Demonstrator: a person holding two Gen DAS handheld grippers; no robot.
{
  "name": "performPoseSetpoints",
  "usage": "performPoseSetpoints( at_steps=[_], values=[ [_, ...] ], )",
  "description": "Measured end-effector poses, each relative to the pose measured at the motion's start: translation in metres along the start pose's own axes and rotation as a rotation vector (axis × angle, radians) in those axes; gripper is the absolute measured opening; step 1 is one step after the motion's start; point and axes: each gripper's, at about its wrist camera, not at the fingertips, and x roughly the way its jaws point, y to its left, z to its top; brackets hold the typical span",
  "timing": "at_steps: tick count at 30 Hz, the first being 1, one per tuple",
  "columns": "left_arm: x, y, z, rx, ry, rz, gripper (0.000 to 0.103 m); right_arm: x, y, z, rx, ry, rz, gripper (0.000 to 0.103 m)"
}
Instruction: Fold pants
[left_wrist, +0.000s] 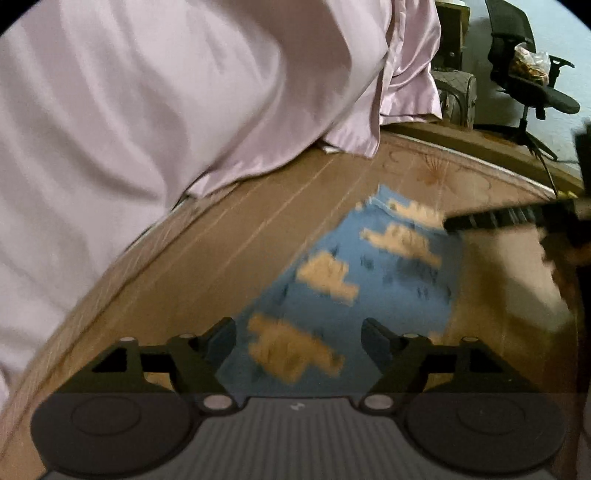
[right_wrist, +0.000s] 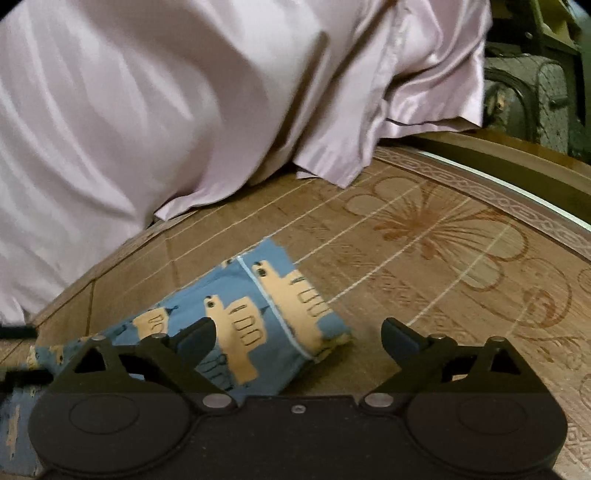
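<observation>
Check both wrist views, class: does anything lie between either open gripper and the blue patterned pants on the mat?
Nothing visible does. The pants lie flat on the woven mat, directly ahead of the left gripper and right gripper. The lilac bedding sits farther back.

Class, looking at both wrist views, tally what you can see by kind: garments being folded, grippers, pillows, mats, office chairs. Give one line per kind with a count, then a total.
Blue patterned pants: 1
Grippers: 2, the left gripper and the right gripper, both open
Lilac pillow: 1
Woven mat: 1
Office chair: 1
Total: 6
</observation>
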Motion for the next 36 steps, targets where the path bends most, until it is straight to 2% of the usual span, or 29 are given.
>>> performPoseSetpoints(
  at_steps=[4, 6, 8, 9, 11, 14, 16, 17, 19, 20, 21, 24, 29, 32, 34, 36],
  values=[
    [0.047, -0.004, 0.052, -0.024, 0.006, -0.053, 0.087, 0.001, -0.011, 0.003, 0.002, -0.006, 0.005, 0.090],
    [0.072, -0.011, 0.075, -0.027, 0.026, -0.072, 0.081, 0.005, -0.015, 0.003, -0.016, 0.007, 0.000, 0.082],
    [0.092, -0.018, 0.092, -0.010, 0.028, -0.114, 0.076, 0.008, -0.019, 0.005, -0.019, 0.016, 0.004, 0.068],
    [0.100, -0.023, 0.098, 0.001, 0.030, -0.129, 0.076, 0.009, -0.020, 0.005, -0.020, 0.018, 0.007, 0.064],
    [0.118, -0.033, 0.111, 0.060, 0.043, -0.169, 0.073, 0.012, -0.021, 0.007, -0.020, 0.024, 0.014, 0.054],
    [0.143, -0.048, 0.121, 0.157, 0.089, -0.202, 0.059, 0.018, -0.021, 0.008, -0.031, 0.043, 0.032, 0.044],
    [0.157, -0.053, 0.123, 0.186, 0.114, -0.214, 0.055, 0.020, -0.019, 0.007, -0.042, 0.055, 0.037, 0.040],
    [0.163, -0.055, 0.123, 0.190, 0.123, -0.217, 0.050, 0.021, -0.018, 0.006, -0.048, 0.059, 0.034, 0.038],
    [0.173, -0.055, 0.121, 0.176, 0.141, -0.224, 0.037, 0.022, -0.017, 0.005, -0.054, 0.062, 0.026, 0.035],
    [0.177, -0.055, 0.120, 0.169, 0.156, -0.233, 0.024, 0.022, -0.017, 0.005, -0.053, 0.062, 0.025, 0.032],
    [0.180, -0.056, 0.120, 0.168, 0.166, -0.244, 0.019, 0.022, -0.017, 0.005, -0.056, 0.062, 0.022, 0.029],
    [0.178, -0.066, 0.116, 0.226, 0.131, -0.233, 0.013, 0.020, -0.016, 0.004, -0.071, 0.055, 0.022, 0.016],
    [0.167, -0.070, 0.124, 0.229, 0.062, -0.229, 0.013, 0.009, -0.013, 0.006, -0.105, -0.026, -0.017, 0.013],
    [0.174, -0.080, 0.122, 0.257, 0.058, -0.204, 0.016, 0.016, -0.015, 0.005, -0.113, 0.017, -0.060, 0.014],
    [0.176, -0.089, 0.118, 0.283, 0.046, -0.154, 0.031, 0.020, -0.014, 0.004, -0.132, 0.027, -0.081, 0.016],
    [0.171, -0.092, 0.116, 0.317, 0.012, -0.090, 0.059, 0.021, -0.011, 0.003, -0.157, 0.016, -0.111, 0.024]
  ],
)
